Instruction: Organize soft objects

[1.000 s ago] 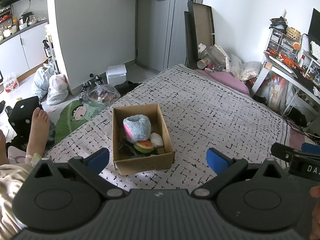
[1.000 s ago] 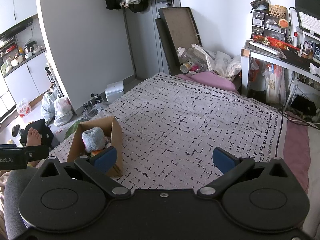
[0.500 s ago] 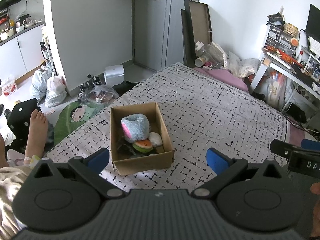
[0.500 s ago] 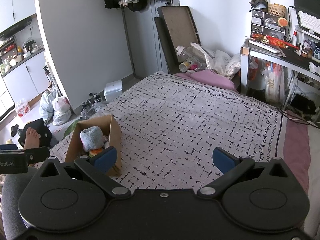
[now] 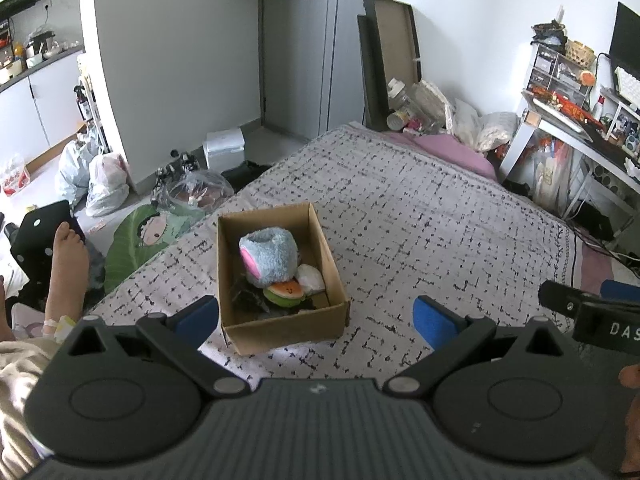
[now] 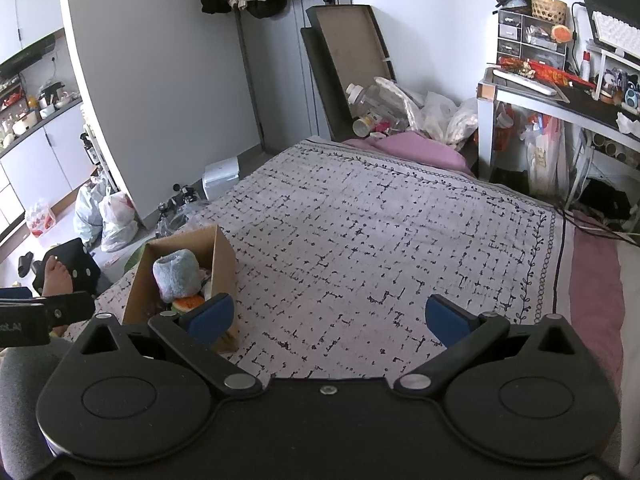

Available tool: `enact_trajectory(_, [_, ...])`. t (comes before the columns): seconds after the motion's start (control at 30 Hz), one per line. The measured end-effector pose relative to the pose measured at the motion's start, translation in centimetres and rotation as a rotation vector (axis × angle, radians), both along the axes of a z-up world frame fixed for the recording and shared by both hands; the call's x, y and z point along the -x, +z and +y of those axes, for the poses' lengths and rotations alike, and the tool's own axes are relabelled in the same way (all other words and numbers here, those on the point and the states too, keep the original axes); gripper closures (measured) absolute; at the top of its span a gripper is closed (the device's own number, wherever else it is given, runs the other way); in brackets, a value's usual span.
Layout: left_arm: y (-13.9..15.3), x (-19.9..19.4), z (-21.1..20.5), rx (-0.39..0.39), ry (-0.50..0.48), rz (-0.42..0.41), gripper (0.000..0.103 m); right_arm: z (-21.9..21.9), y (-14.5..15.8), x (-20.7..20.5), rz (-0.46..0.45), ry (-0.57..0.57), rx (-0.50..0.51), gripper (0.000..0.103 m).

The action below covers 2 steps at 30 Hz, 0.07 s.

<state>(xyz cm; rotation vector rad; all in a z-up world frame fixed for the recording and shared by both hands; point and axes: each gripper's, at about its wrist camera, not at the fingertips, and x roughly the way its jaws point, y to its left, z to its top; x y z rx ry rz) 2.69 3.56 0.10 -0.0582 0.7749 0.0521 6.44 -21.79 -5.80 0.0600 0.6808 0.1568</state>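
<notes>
Plainly, the cardboard box (image 5: 280, 276) of soft toys sits straight ahead of the wide-open, empty left gripper (image 5: 316, 320), its long axis running away from it, while the right gripper (image 6: 326, 316) (equally spread, holding nothing) has it off to its left.

We hold our right gripper (image 6: 327, 318) above a bed spread with a white cover printed in black dashes (image 6: 380, 248), its blue-padded fingers (image 6: 446, 316) wide apart with nothing between them. Near the left finger sits an open brown cardboard box (image 6: 224, 256), resting on the cover. Inside it a fluffy grey-blue plush toy (image 6: 176, 274) stands above a round orange and green soft toy (image 6: 188, 303). At the far left edge, part of our left gripper (image 6: 44, 314) shows, with a bare foot (image 6: 56, 280) behind it.
</notes>
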Motion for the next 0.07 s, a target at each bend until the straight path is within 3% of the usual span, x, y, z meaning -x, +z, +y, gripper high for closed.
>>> enact_trajectory(0.07, [0.05, 0.26, 0.02, -0.007, -0.018, -0.025, 0.001, 0.06, -0.15, -0.11, -0.002, 0.001, -0.005, 0.000])
